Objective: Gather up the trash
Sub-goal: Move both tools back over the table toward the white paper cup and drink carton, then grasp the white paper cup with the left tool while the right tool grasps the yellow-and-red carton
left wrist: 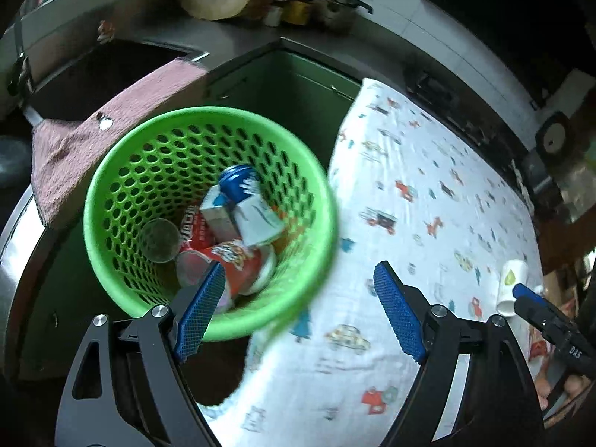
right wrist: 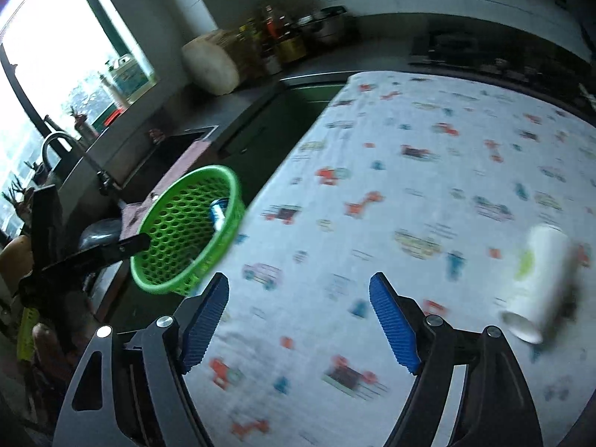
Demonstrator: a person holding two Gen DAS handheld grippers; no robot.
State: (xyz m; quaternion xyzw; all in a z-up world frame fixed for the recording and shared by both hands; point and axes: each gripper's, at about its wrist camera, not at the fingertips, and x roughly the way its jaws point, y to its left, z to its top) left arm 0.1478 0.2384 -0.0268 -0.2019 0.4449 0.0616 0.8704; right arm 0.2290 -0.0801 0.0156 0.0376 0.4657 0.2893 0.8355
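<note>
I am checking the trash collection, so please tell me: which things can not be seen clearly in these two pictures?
- Trash in the green basket: in the right wrist view its wall hides all but a blue can.
- White paper cup: motion blur smears its print in the right wrist view.
- Right gripper: the left wrist view cuts it off at the edge.
- Basket floor: covered by trash.

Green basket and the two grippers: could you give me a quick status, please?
Left gripper open, empty. Right gripper open, empty. Green basket holds cans and cartons. White paper cup on its side on the tablecloth, unobstructed.
</note>
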